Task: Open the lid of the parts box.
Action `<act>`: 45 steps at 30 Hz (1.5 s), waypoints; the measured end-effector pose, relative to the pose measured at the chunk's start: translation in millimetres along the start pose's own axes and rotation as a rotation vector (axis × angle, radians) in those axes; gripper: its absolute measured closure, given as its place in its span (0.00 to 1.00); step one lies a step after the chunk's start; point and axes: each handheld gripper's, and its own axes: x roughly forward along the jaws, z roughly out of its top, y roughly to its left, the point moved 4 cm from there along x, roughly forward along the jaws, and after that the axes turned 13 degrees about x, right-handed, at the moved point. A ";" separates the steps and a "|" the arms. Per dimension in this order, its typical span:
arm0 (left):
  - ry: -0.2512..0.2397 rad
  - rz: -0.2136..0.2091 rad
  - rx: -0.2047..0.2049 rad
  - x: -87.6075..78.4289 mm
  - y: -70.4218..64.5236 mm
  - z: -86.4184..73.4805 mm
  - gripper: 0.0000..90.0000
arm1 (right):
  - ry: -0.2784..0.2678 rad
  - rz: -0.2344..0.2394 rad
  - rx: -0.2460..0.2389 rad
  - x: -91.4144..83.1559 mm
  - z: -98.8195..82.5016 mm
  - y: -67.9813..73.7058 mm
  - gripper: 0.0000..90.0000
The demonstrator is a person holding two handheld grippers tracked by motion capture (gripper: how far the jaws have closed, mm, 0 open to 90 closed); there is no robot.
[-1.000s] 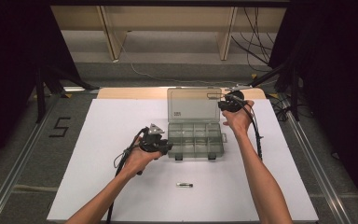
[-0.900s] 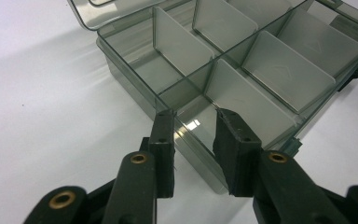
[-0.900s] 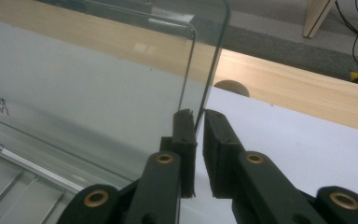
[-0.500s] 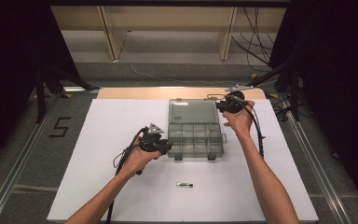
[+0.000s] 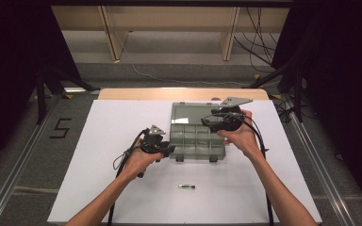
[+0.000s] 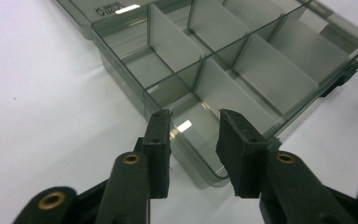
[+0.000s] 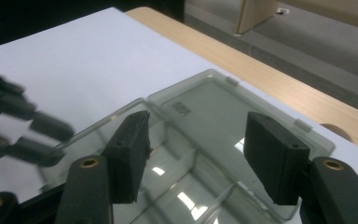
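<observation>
A smoky clear compartment box (image 5: 195,141) stands mid-table, its lid (image 5: 193,113) swung open and lying flat behind it. Dividers split the box (image 6: 242,60) into several cells, and those I can see hold nothing. My left gripper (image 5: 171,149) is at the box's front left corner. In the left gripper view it (image 6: 195,116) is open, its jaws either side of that corner cell. My right gripper (image 5: 203,124) hovers over the back right of the box. In the right gripper view it (image 7: 196,128) is wide open above the hinge line and lid (image 7: 214,107), holding nothing.
A small dark stick-like item (image 5: 186,187) lies on the white tabletop (image 5: 99,141) in front of the box. A wooden strip (image 5: 136,94) edges the table's far side. Metal rails (image 5: 306,146) run along both sides.
The lid stood upright a second ago and now lies flat behind the box. My right gripper has come forward and left from the lid's top corner to over the box. The left gripper has stayed put.
</observation>
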 end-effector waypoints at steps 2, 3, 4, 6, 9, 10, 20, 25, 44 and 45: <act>-0.004 0.012 0.015 -2.4 1.2 0.3 0.66 | 0.035 0.004 -0.036 -3.2 -3.8 7.0 0.41; -0.006 0.004 0.015 -4.4 1.0 0.3 0.65 | 0.048 0.011 -0.054 -4.8 -6.2 10.8 0.41; -0.012 -0.001 0.010 -6.3 0.9 0.4 0.63 | 0.049 0.022 -0.077 -5.8 -8.2 14.4 0.40; -0.029 0.004 0.001 -11.8 0.8 1.2 0.56 | 0.059 0.044 -0.100 -8.6 -12.2 21.5 0.38; -0.053 0.009 0.007 -20.1 1.4 1.8 0.51 | 0.086 0.066 -0.127 -12.2 -17.1 31.0 0.36; -0.063 0.011 0.002 -22.3 1.5 1.9 0.50 | 0.099 0.078 -0.140 -13.0 -18.2 34.2 0.36; -0.145 0.009 -0.002 -41.9 -7.0 3.9 0.35 | 0.168 0.153 -0.211 -13.0 -30.4 64.1 0.31; -0.176 -0.012 0.025 -52.4 -14.5 0.6 0.32 | 0.198 0.166 -0.231 -10.8 -37.2 71.9 0.29; -0.268 -0.002 0.112 -86.0 -31.2 -16.8 0.19 | 0.299 0.239 -0.276 -3.5 -59.5 95.5 0.25; -0.272 -0.002 0.104 -86.8 -32.1 -17.0 0.19 | 0.305 0.242 -0.291 -2.8 -60.7 96.7 0.25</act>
